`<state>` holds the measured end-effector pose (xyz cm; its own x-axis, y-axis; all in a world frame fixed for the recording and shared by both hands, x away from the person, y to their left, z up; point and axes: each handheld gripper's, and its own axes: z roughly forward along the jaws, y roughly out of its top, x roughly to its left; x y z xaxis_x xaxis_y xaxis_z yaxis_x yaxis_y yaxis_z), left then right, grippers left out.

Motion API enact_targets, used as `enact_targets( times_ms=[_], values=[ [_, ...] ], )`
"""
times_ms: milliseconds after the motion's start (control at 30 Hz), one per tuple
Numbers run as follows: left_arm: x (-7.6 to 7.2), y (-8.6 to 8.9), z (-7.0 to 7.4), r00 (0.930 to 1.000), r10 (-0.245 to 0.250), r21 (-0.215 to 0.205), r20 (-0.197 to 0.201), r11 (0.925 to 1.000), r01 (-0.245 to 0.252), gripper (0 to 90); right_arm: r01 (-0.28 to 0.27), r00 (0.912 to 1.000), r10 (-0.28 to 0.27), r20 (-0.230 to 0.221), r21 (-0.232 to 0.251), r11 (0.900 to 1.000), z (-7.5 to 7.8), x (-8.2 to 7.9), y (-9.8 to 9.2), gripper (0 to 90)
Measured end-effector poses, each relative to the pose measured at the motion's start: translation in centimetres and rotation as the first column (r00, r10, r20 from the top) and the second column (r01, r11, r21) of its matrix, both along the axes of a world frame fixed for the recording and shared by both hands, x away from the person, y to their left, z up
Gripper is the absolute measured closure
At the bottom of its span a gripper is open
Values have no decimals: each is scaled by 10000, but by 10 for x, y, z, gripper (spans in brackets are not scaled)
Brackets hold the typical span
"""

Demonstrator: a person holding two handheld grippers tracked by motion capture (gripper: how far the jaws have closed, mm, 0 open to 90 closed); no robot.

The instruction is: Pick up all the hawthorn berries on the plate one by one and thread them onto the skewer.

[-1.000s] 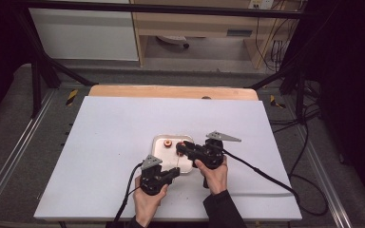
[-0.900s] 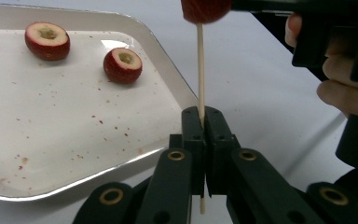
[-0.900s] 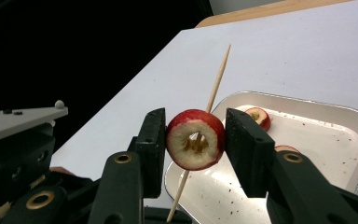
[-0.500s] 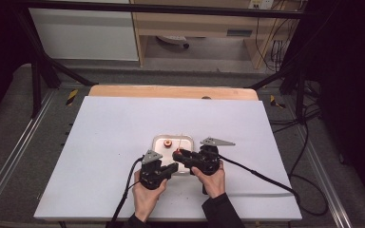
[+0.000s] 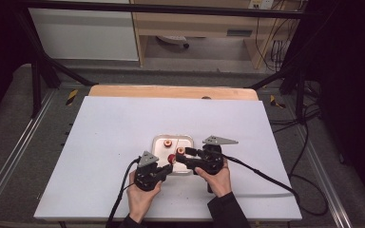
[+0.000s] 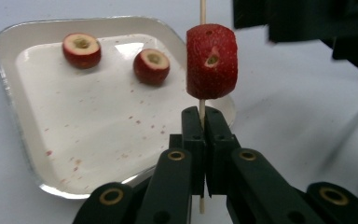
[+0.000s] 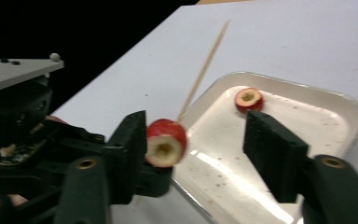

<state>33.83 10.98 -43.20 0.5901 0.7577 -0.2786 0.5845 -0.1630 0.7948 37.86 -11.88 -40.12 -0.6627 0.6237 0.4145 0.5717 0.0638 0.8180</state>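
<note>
My left gripper (image 6: 204,116) is shut on a thin wooden skewer (image 6: 202,11) that stands up from its jaws. A red strawberry piece (image 6: 211,63) is threaded on the skewer just above the jaws. My right gripper (image 7: 198,135) has just been opening; the skewered piece (image 7: 165,142) sits between its jaws, close against the left one, with a wide gap to the other. In the high view both grippers meet at the near edge of the white tray (image 5: 159,140), left gripper (image 5: 168,167) and right gripper (image 5: 179,158). Two more cored strawberry pieces (image 6: 81,49) (image 6: 152,66) lie on the tray.
The tray (image 6: 9,84) rests on a white tabletop (image 5: 104,142), speckled with red juice. Cables trail from both grippers toward the near and right edges. A wooden board edge (image 5: 171,91) runs along the far side, with dark frame rails around the table.
The right gripper's jaws have spread apart around the skewered strawberry piece. Both hands have barely shifted, staying close together at the tray's near edge.
</note>
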Motion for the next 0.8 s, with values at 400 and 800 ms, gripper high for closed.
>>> enact_targets(
  times_ms=[400,800],
  values=[
    [-13,23,-5,9996,-193,847,185,9963,177,881,-328,9993,363,95,-2494,9678,4,11,-14,100],
    [-25,38,-7,9994,-282,1032,202,9943,260,879,-339,9990,196,-392,-4058,9133,4,34,-12,63]
  ],
)
